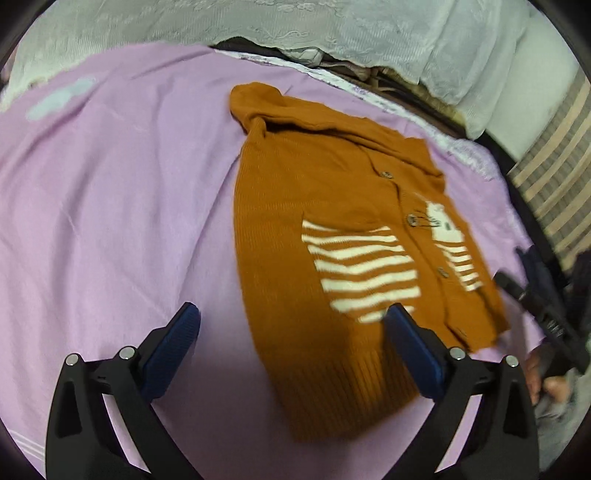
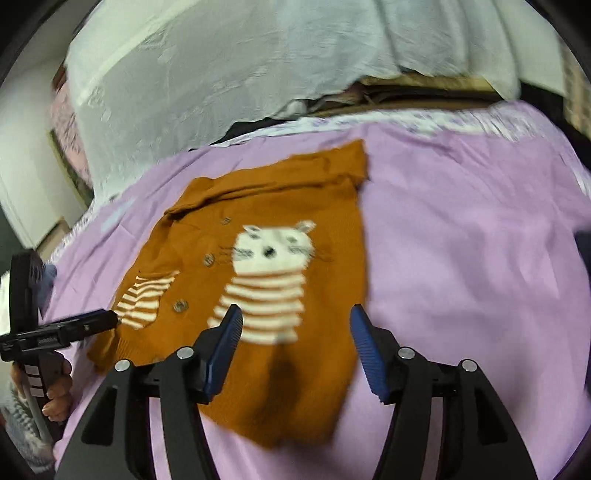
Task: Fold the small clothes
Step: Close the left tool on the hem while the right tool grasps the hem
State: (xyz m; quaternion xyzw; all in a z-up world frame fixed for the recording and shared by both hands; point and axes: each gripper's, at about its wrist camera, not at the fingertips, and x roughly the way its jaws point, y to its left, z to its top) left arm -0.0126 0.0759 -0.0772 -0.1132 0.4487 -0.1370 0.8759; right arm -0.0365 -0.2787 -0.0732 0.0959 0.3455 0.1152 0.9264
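Lying flat: we see an orange knit cardigan (image 1: 295,229) spread face up on the purple sheet (image 1: 110,206), sleeves folded in, buttoned down the front.
Cardigan detail: we note a white cat face (image 2: 275,245) over cream stripes on one front panel, and a striped pocket (image 1: 360,273) on the other panel.
Buttons: we count several along the placket (image 2: 208,258), blurred.
Hem: ribbed, nearest both cameras, resting on the sheet.
Left gripper (image 1: 291,325): we see the jaws wide apart, nothing between the pads, hovering above the hem; one blue finger (image 1: 413,354) sits over the cardigan, the other over bare sheet.
Right gripper (image 2: 295,328): we see the jaws apart, nothing clamped, poised over the lower part of the striped cat panel; no pad presses the knit.
Hands: we spot a hand (image 2: 55,387) on the left gripper's handle at the edge of the right wrist view.
Surroundings: white lace cloth (image 1: 258,26) draped behind the sheet, striped fabric (image 1: 554,173) at the far right of the left wrist view.
Image quality: we flag motion blur in both views.
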